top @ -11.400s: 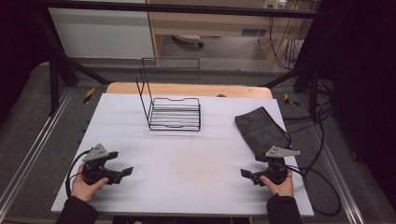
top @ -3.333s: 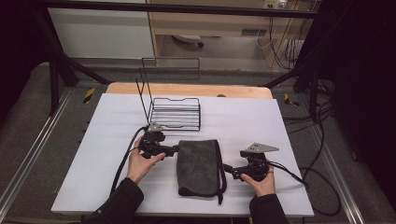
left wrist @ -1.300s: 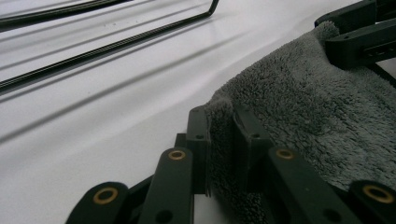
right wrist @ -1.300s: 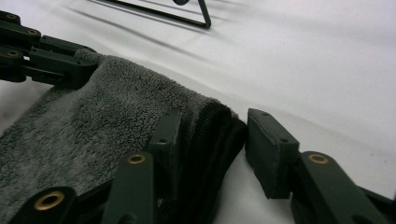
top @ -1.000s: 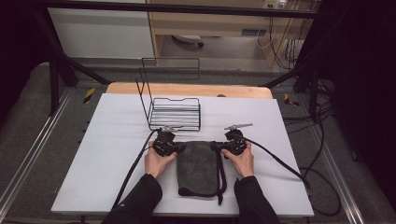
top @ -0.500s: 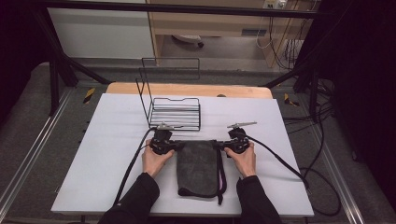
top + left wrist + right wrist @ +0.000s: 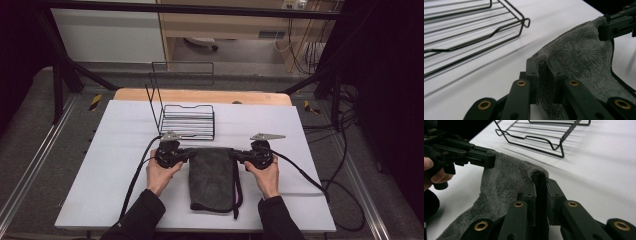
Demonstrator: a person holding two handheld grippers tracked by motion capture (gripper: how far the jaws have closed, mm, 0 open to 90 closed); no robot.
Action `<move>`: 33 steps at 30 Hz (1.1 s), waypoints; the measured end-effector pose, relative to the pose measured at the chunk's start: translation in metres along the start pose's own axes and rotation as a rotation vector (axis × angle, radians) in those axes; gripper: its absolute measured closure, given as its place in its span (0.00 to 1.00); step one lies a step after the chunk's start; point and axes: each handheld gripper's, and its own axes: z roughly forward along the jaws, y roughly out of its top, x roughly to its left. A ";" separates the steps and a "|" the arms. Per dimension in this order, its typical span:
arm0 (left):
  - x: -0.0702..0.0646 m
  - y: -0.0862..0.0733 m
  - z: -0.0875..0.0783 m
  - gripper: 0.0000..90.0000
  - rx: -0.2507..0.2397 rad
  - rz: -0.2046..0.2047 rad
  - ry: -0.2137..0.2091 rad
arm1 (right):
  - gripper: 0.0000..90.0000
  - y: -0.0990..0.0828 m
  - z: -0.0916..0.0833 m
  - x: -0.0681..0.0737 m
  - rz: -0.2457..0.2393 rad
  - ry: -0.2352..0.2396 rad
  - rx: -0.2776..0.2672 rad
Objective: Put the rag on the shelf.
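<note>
A dark grey towel (image 7: 212, 175) lies folded lengthwise on the white table (image 7: 115, 165), with a black strap along its right side. My left gripper (image 7: 192, 154) is shut on the towel's far left corner (image 7: 579, 57), which sits pinched between the jaws of the left gripper (image 7: 543, 67). My right gripper (image 7: 234, 155) grips the far right corner; its jaws have just been closing on the cloth. In the right gripper view the towel (image 7: 499, 182) folds over the right gripper (image 7: 539, 182). The far edge hangs stretched and slightly raised between the two grippers.
A black wire rack (image 7: 189, 120) with a tall upright frame stands just beyond the towel, close to both grippers. It also appears as the wire rack (image 7: 474, 27) and the wire rack (image 7: 541, 135). Cables trail from each gripper over the table's sides.
Both hands have moved slightly apart and upward, pulling the towel's far edge taut and off the table. The rack has not moved.
</note>
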 end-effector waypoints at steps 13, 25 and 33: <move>-0.017 0.011 -0.032 0.90 -0.071 0.042 -0.023 | 0.90 0.005 -0.025 0.022 -0.062 0.018 -0.094; -0.030 0.021 -0.059 0.90 -0.152 0.080 -0.015 | 0.89 0.016 -0.042 0.043 -0.126 0.001 -0.172; -0.038 0.029 -0.071 0.90 -0.206 0.102 -0.019 | 0.90 0.020 -0.054 0.053 -0.151 -0.010 -0.229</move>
